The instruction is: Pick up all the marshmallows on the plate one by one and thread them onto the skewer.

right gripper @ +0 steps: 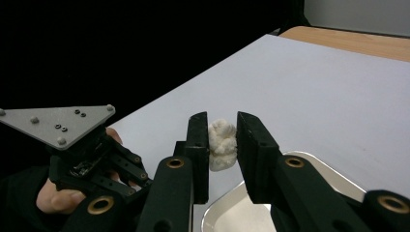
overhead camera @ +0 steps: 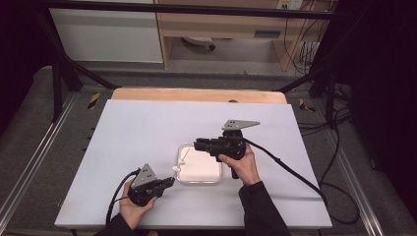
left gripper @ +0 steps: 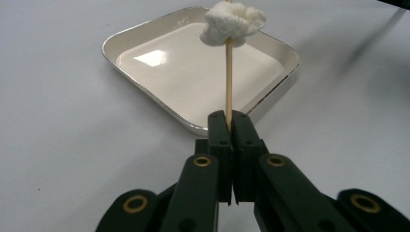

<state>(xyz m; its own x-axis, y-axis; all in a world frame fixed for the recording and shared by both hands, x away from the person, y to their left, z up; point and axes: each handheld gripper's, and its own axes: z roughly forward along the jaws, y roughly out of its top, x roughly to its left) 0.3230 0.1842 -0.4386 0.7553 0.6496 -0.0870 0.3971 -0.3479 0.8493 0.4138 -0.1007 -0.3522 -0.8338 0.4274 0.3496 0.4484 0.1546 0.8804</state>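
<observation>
- White marshmallow (left gripper: 233, 23) sits impaled on the wooden skewer (left gripper: 228, 77), above the near edge of the white tray (left gripper: 145, 92).
- Left tool (left gripper: 231, 126) is clenched on the skewer's lower end.
- Right tool (right gripper: 222, 145) brackets the marshmallow; pad contact cannot be confirmed.
- Tray rests on the white bench (overhead camera: 137, 132).

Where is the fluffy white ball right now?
The fluffy white ball sits on a thin wooden stick above the white tray. The left gripper holds the stick, and the right gripper has its jaws around the ball.
</observation>
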